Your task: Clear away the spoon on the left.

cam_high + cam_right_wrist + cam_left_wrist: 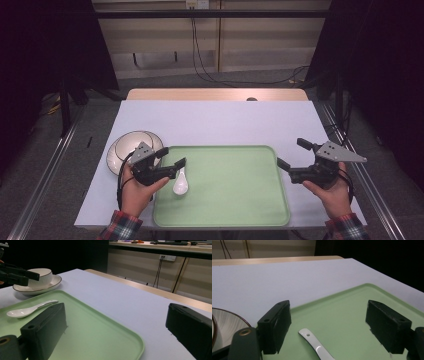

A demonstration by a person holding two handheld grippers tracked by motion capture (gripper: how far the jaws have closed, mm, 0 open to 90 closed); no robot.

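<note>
Left gripper [170,157], at the near-left corner of the pale green plastic tray [235,200]: fingers [274,326] stand wide apart, gripping nothing. The glossy white ceramic soup spoon [180,183] lies on the tray's left part, its handle end [308,336] between the open fingers and touching neither. Right gripper [290,154], beyond the tray's right edge over the white counter [215,120]: fingers [46,327] likewise wide open and empty. Likely hazards: a finger catching the smooth spoon handle on withdrawal and skidding it across the tray; the left gripper's back knocking the white dark-rimmed ceramic bowl [131,146] standing on its matching plate [114,159], just beyond the tray's left edge. Farther off, the counter's far half is bare; black cables [200,55] hang at the wall.
</note>
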